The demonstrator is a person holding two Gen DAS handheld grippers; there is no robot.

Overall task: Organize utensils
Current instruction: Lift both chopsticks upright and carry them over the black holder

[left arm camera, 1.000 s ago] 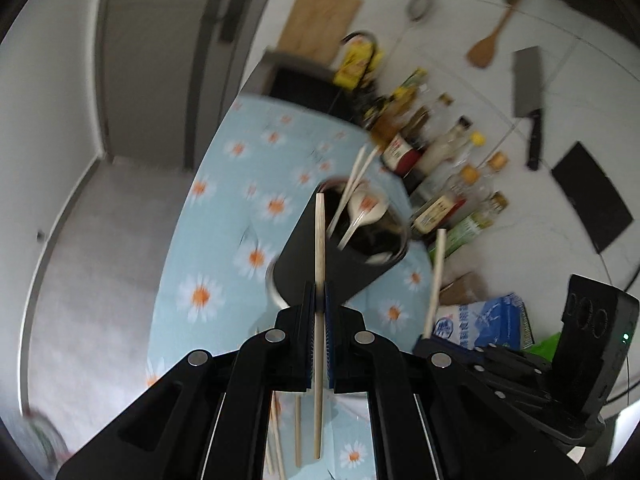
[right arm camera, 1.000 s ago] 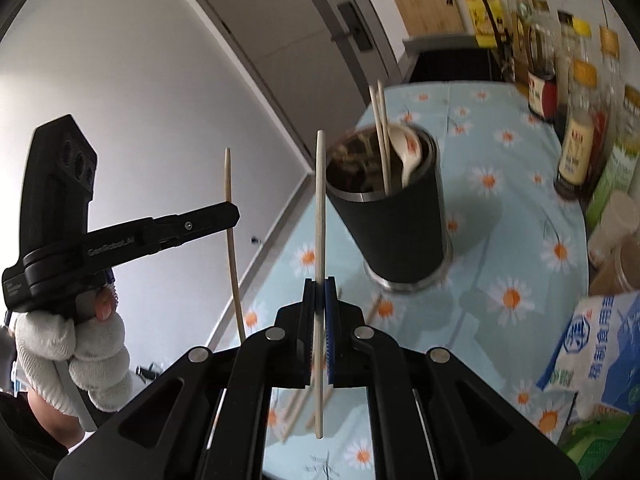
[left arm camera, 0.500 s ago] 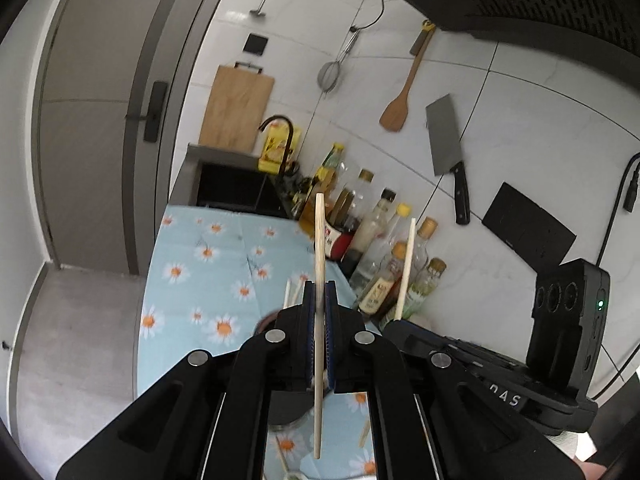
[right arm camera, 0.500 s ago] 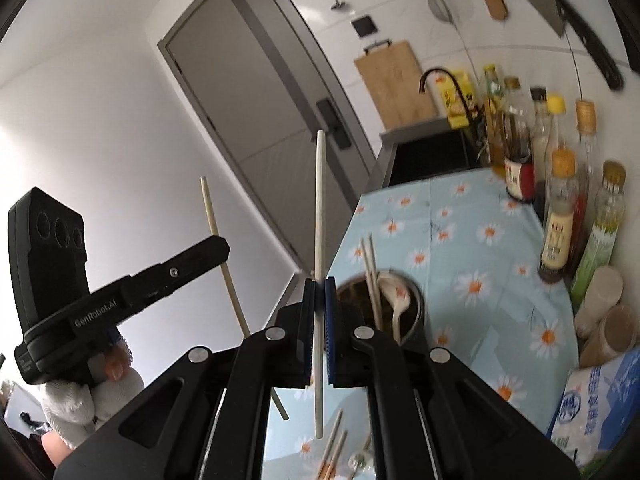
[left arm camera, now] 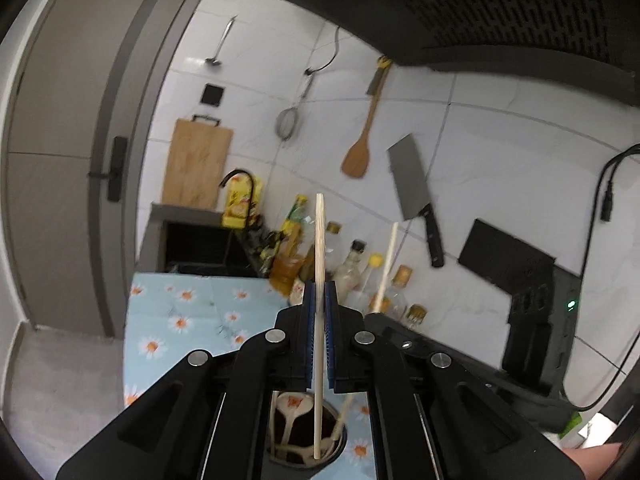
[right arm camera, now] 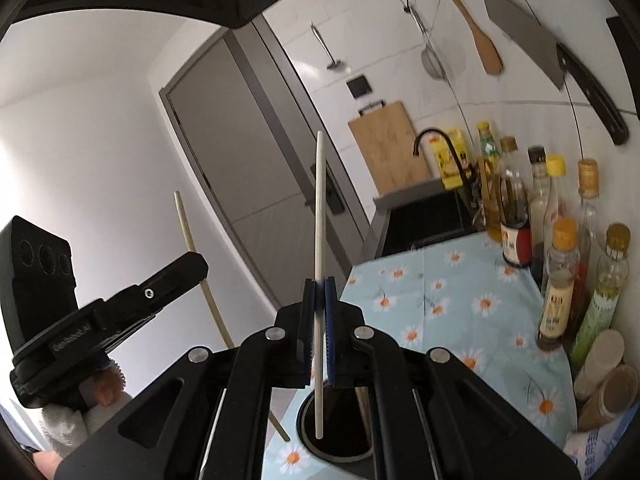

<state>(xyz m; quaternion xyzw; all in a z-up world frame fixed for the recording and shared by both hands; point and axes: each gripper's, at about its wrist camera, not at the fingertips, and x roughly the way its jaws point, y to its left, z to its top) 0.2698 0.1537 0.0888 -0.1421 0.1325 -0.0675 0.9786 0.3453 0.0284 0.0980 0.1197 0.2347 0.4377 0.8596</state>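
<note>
My left gripper (left arm camera: 319,296) is shut on a wooden chopstick (left arm camera: 319,240) held upright, its lower end hanging over the dark utensil holder (left arm camera: 340,446). That holder has a white spoon (left arm camera: 292,416) and chopsticks in it. My right gripper (right arm camera: 319,294) is shut on a pale chopstick (right arm camera: 319,208), also upright, its lower tip above the holder's mouth (right arm camera: 336,436). In the right wrist view the left gripper (right arm camera: 192,268) appears at the left with its chopstick (right arm camera: 188,240), held by a gloved hand (right arm camera: 64,420). The right gripper's chopstick (left arm camera: 387,260) shows in the left wrist view.
Sauce and oil bottles (right arm camera: 560,276) line the tiled wall on the daisy-print cloth (right arm camera: 448,300). A sink (right arm camera: 424,220) with a black tap lies beyond. On the wall hang a cleaver (left arm camera: 412,188), wooden spatula (left arm camera: 358,152) and cutting board (left arm camera: 198,164). A range hood (left arm camera: 480,8) looms overhead.
Both grippers have risen and tipped upward, each still gripping its chopstick. The holder has slid from mid-frame to the bottom edge of both views, and the wall and hood now fill them.
</note>
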